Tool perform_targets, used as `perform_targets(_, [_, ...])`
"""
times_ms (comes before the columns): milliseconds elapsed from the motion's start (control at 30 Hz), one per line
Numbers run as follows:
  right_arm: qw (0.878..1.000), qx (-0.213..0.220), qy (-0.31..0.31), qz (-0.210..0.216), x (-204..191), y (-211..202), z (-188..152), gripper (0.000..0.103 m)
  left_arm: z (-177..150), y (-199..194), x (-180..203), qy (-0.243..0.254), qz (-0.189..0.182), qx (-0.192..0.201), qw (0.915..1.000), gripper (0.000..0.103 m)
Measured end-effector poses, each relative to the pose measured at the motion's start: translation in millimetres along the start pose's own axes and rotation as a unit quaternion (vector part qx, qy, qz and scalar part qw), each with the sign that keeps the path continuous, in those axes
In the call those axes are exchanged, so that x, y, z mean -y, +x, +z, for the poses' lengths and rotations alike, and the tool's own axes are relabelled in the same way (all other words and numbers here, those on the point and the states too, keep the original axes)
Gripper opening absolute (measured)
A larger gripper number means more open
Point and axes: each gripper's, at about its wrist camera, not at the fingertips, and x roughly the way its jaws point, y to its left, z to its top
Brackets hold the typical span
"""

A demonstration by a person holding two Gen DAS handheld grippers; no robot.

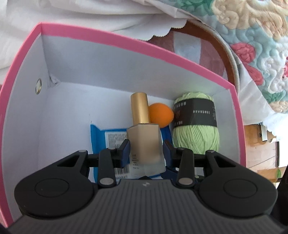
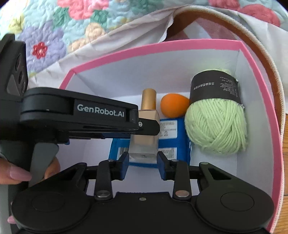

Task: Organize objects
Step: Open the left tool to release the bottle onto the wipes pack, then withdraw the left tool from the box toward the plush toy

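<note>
Bottle (image 1: pixel 144 136) between left tongs (image 1: pixel 146 150), over pink box (image 1: pixel 115 38).

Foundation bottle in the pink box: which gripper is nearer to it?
Left. The left gripper has its jaws around the foundation bottle, seemingly gripping it. The right gripper hovers open just short of the bottle's base, not touching.

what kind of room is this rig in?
Probably a bedroom: a floral quilt and white sheet lie behind the pink box, which holds personal items such as a foundation bottle and green yarn.
</note>
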Motion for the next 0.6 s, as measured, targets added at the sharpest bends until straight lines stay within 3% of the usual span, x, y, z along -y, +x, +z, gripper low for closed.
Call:
perform_targets(67, [1.0,0.009,0.003,-0.009,0.9,1.9,2.4,0.02,1.7,0.4,1.3,0.008,0.005,0.01,0.9999,0.037])
perform_targets(167, [1.0,0.009,0.012,-0.017,6.0,6.5,5.0,0.016,1.8,-4.0,3.1,0.012,0.019,0.02,0.9995,0.038])
perform_targets(300, [0.999,0.014,0.041,-0.014,9.9,-14.3,-4.0,0.02,-6.3,-21.9,2.1,0.02,0.047,0.027,0.9984,0.04])
perform_targets(467, [0.998,0.053,-0.009,-0.011,-5.3,-58.1,-20.5,0.03,-21.0,-58.1,-0.2,0.02,0.047,0.026,0.9983,0.044])
perform_targets(600, [0.997,0.064,-0.045,-0.01,-20.8,-81.7,-25.2,0.038,-36.0,-94.4,10.8,0.054,0.065,0.029,0.996,0.049])
